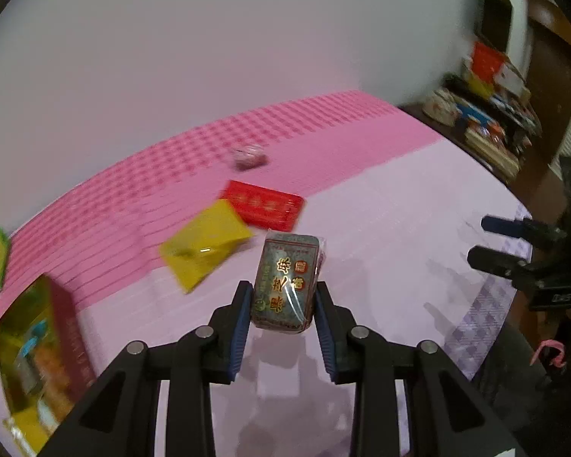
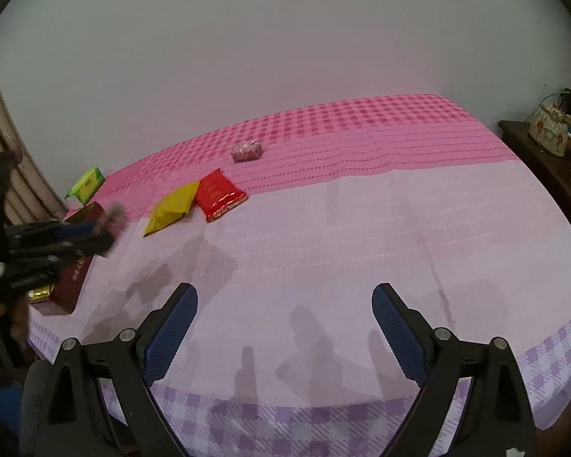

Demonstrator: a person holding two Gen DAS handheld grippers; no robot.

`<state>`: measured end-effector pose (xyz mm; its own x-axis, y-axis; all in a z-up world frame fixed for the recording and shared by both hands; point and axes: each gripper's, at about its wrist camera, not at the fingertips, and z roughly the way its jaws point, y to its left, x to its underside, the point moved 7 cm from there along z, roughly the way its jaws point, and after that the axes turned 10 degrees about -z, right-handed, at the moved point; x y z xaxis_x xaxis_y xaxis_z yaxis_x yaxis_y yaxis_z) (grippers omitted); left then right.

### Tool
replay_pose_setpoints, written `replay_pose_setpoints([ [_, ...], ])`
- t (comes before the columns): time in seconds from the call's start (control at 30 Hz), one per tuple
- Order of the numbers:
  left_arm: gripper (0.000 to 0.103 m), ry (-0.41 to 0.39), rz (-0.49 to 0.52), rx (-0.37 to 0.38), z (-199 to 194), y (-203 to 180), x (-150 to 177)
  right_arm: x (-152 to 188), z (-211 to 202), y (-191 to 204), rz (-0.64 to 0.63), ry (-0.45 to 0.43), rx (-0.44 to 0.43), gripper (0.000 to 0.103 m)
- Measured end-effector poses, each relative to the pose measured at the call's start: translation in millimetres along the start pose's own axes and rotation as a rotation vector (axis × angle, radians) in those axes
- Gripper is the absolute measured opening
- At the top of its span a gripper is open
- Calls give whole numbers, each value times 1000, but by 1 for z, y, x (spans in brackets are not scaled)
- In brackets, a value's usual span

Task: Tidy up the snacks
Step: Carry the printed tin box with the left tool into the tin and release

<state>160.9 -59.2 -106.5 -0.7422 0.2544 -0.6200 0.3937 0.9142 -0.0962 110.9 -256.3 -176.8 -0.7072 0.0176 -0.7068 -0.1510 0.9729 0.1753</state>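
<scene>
My left gripper [image 1: 281, 297] is shut on a grey snack packet with gold characters [image 1: 287, 280] and holds it above the table. A yellow packet [image 1: 205, 245] and a red packet [image 1: 264, 205] lie beyond it, with a small pink wrapped snack [image 1: 249, 156] farther back. At the left is a dark red box [image 1: 38, 346] holding snacks. My right gripper [image 2: 283, 304] is open and empty over the pale front of the table. In the right wrist view the left gripper [image 2: 95, 234] is blurred over the red box [image 2: 70, 285].
The table has a pink and lilac checked cloth [image 2: 361, 228]. A green packet [image 2: 85, 182] lies at the far left. A dark side table with books and a floral pot [image 2: 548, 129] stands to the right. A wall runs behind.
</scene>
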Motion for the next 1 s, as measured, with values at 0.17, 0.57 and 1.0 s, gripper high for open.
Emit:
replay_pose_setpoints([
  [0.17,32,-61,-93,-62,-38,39,-2,0,0,5,-21,0,-5,92],
  [0.57,32,-184,-312,-214,-115,128,2,2,-2,12,-23,4,-29,92],
  [1.0,32,-239,-527,-345,-170,233,39,7,-3,23,-46,15,-26,92],
])
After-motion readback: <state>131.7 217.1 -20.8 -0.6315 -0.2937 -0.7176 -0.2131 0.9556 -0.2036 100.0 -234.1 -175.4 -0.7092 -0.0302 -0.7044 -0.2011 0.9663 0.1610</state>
